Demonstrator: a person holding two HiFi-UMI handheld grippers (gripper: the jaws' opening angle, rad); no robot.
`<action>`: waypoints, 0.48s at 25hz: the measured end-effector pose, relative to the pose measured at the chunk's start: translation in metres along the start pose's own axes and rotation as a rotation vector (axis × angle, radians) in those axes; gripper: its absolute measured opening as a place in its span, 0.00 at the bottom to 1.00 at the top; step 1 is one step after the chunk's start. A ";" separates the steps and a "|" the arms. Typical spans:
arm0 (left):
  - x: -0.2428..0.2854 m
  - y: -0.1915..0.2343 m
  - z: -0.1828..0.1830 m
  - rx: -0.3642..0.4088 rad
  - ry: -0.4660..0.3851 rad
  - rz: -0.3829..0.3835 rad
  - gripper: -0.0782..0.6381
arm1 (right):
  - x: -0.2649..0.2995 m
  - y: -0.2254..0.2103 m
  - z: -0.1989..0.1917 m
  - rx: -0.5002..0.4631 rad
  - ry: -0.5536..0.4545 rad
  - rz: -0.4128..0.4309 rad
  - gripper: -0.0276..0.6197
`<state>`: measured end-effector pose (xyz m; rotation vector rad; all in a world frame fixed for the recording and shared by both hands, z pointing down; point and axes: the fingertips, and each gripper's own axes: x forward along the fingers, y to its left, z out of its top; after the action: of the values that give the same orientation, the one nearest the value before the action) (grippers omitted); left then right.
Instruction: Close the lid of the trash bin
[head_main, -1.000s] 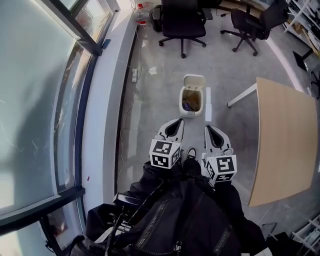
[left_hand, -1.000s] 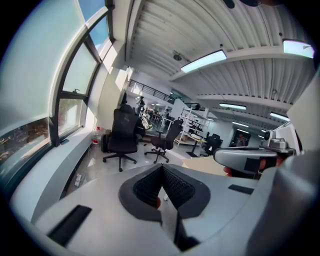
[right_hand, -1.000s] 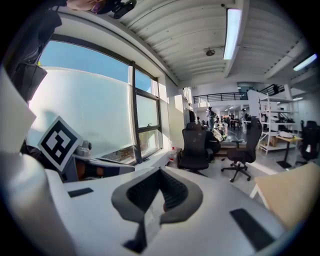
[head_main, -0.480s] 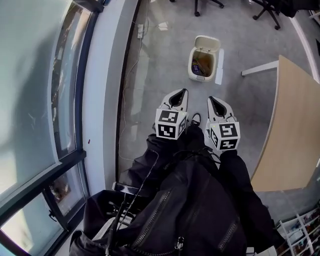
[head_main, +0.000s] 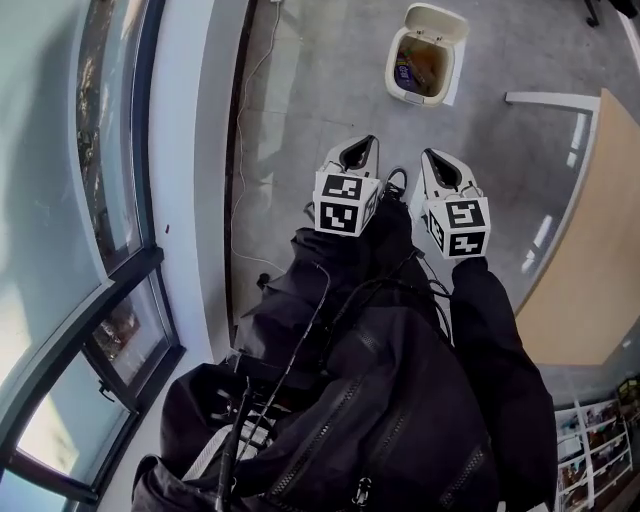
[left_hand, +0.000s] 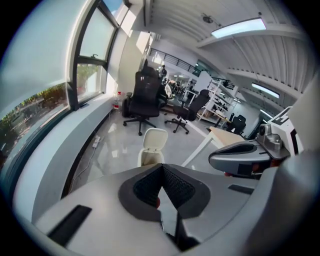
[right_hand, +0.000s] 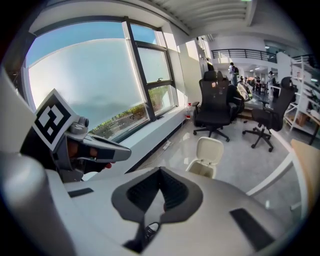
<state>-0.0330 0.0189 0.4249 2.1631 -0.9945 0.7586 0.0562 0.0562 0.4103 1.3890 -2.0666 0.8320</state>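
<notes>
A small white trash bin (head_main: 425, 68) stands on the grey floor ahead of me, its lid (head_main: 437, 18) swung up and open, with rubbish showing inside. My left gripper (head_main: 362, 145) and right gripper (head_main: 433, 157) are held side by side close to my body, well short of the bin and touching nothing. Both are shut with nothing between the jaws. In the left gripper view the bin (left_hand: 151, 150) shows just beyond the left gripper (left_hand: 162, 167). In the right gripper view the bin (right_hand: 206, 159) stands past the right gripper (right_hand: 161, 171), its lid (right_hand: 210, 149) upright.
A window wall with a long white sill (head_main: 190, 150) runs along the left, and a cable (head_main: 243, 110) lies on the floor beside it. A wooden table (head_main: 590, 250) is at the right. Black office chairs (left_hand: 142, 100) stand beyond the bin.
In the head view the bin has slid toward the top edge and the chairs have dropped out of sight. Both grippers remain shut and held together near my body.
</notes>
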 end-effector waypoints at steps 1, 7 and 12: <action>0.005 0.004 -0.007 -0.003 0.015 0.004 0.11 | 0.006 -0.002 -0.006 -0.002 0.016 0.008 0.05; 0.022 0.019 -0.034 -0.034 0.075 0.021 0.11 | 0.033 -0.009 -0.028 -0.013 0.082 0.044 0.05; 0.033 0.027 -0.042 -0.061 0.093 0.024 0.11 | 0.052 -0.015 -0.034 -0.017 0.110 0.062 0.05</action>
<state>-0.0464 0.0218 0.4835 2.0484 -0.9844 0.8225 0.0549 0.0441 0.4730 1.2467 -2.0367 0.8942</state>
